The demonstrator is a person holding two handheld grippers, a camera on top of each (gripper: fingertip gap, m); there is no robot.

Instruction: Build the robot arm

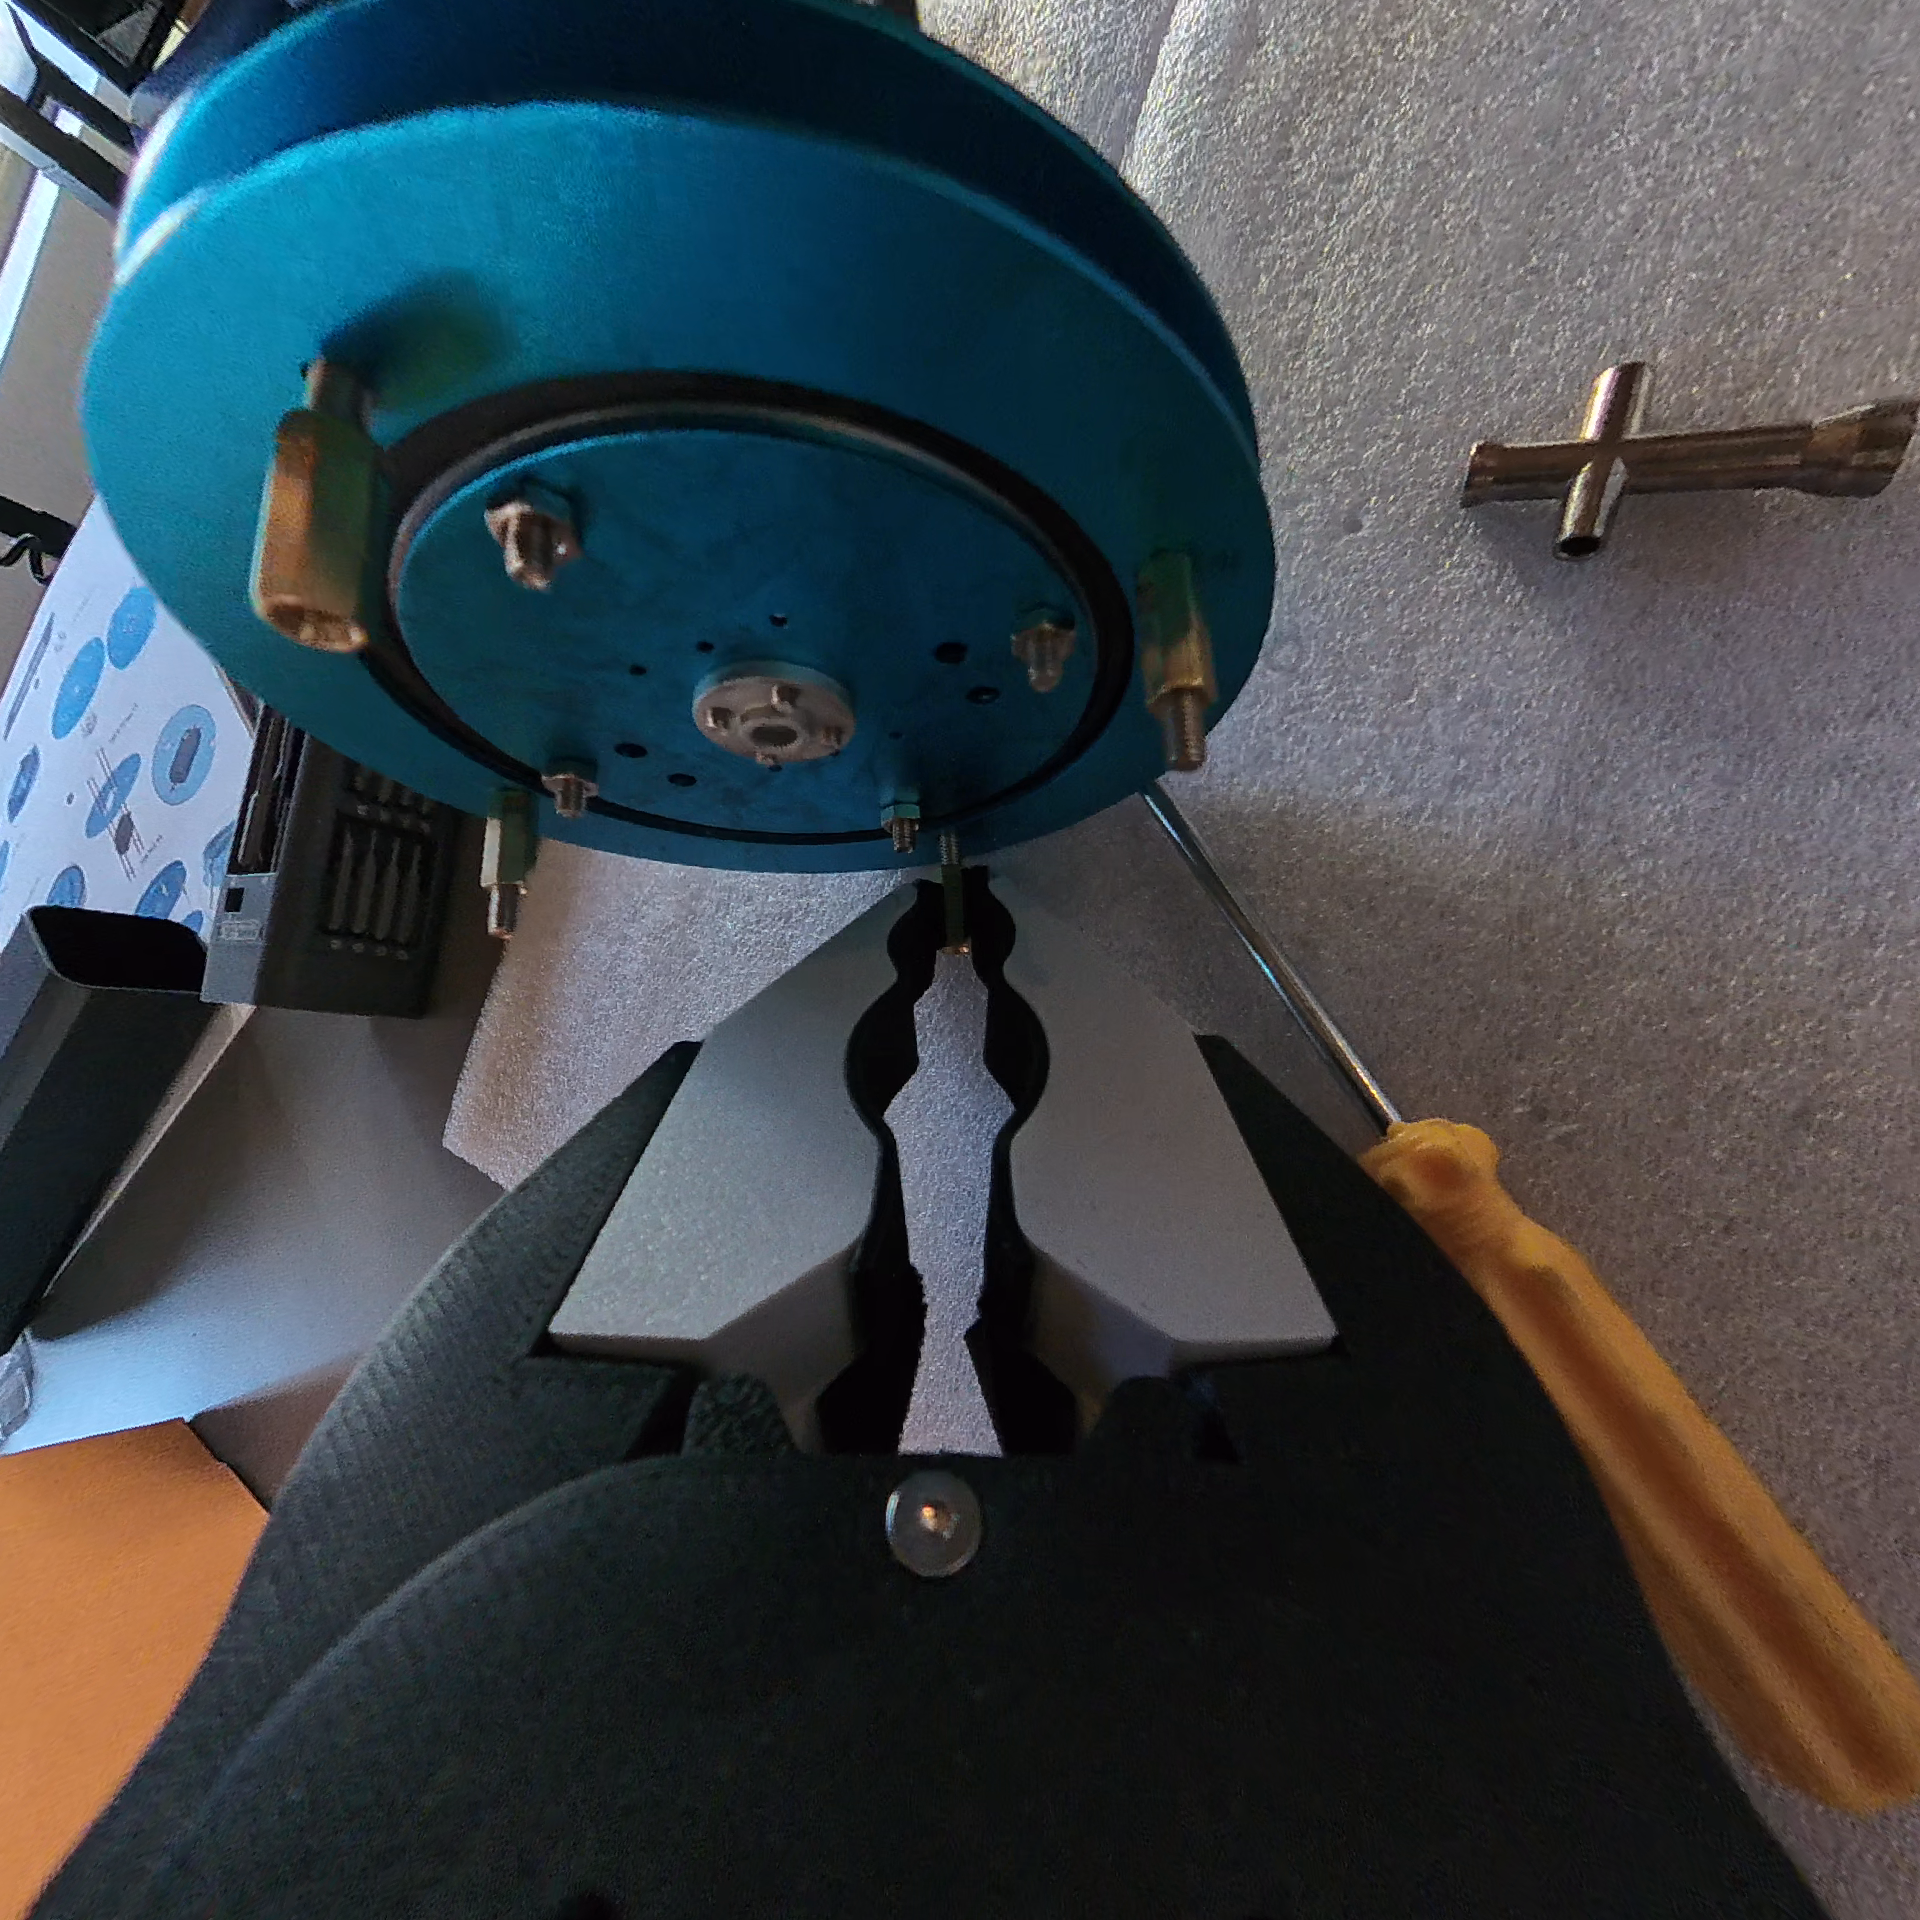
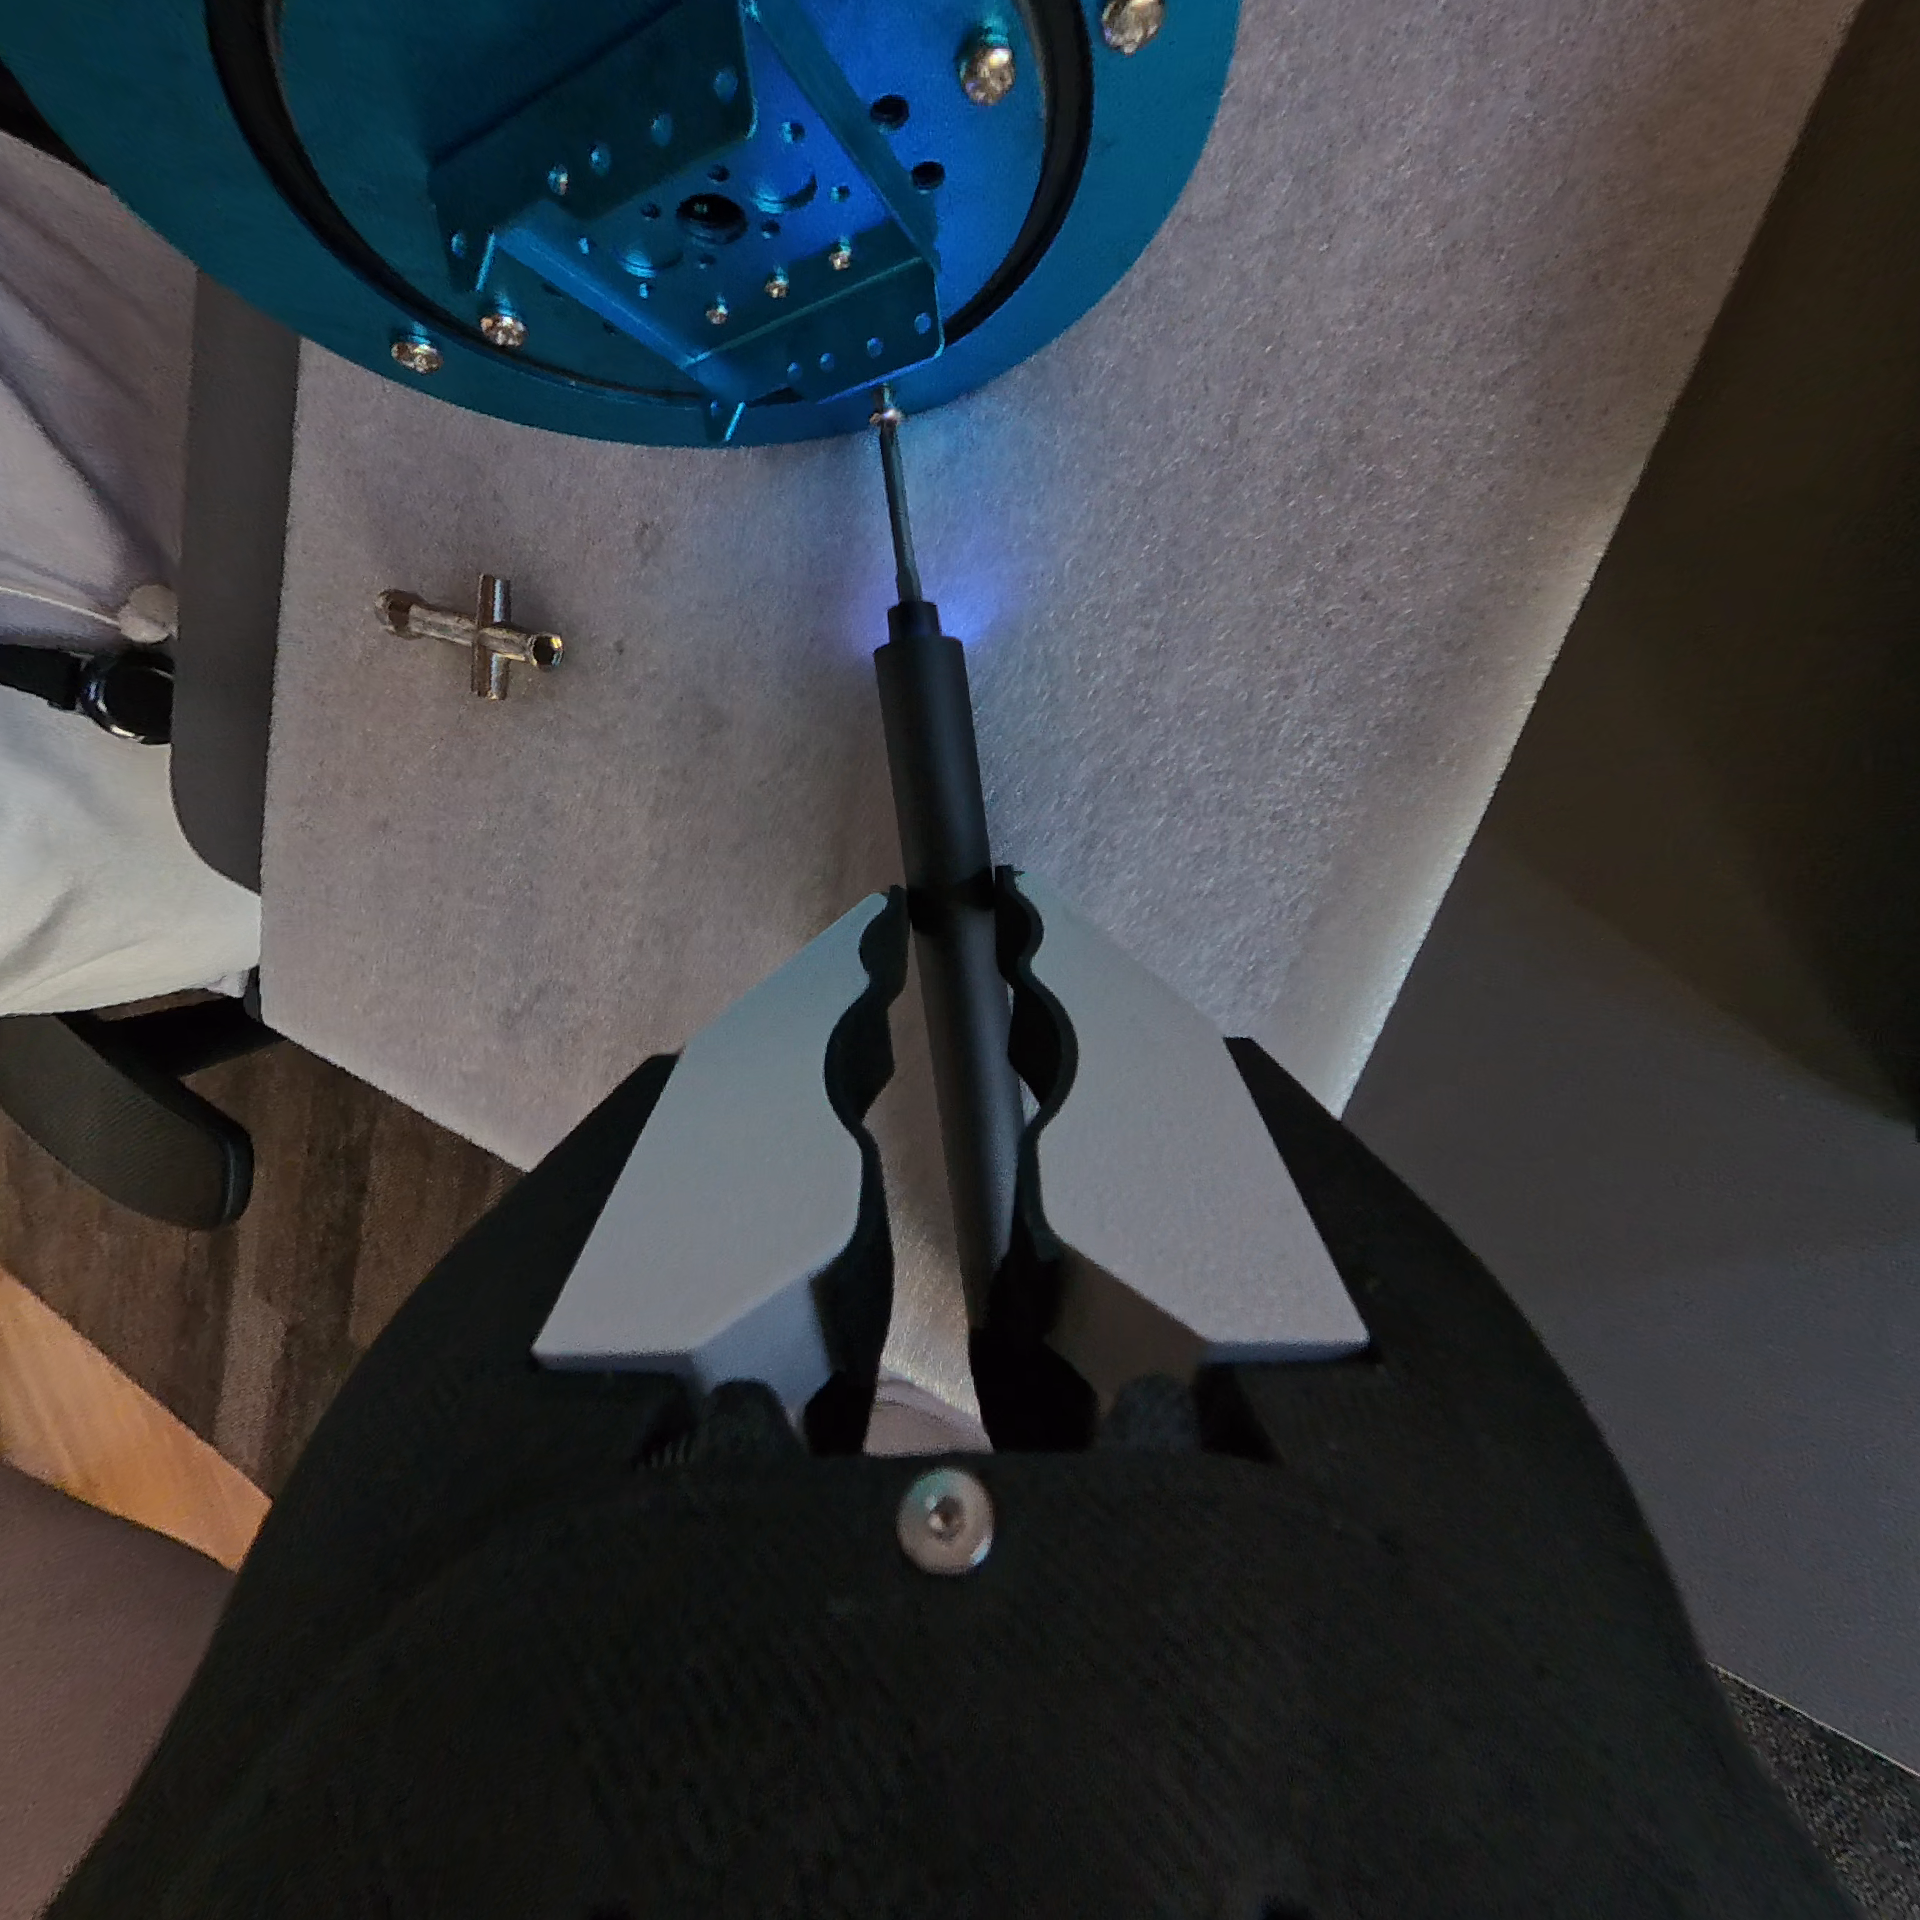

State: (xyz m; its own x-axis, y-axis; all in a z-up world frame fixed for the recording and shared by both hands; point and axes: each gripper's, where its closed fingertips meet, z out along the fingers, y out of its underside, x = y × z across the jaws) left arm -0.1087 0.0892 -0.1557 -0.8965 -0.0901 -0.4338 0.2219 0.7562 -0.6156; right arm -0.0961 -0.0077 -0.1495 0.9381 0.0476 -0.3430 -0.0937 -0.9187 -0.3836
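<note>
Screwdriver (image 2: pixel 935 831) — upright, tip at blue disc (image 2: pixel 1143 260) — gripped by right fingers (image 2: pixel 862 1039).

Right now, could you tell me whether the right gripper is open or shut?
Shut. In the right wrist view the right gripper has its fingertips closed on the black screwdriver, whose thin bit reaches a screw on the blue disc assembly.

No legible writing

Only a white sheet (image 1: pixel 99 727) printed with blue disc diagrams, at the left edge of the left wrist view, bore tiny print, which was too small to read.
</note>
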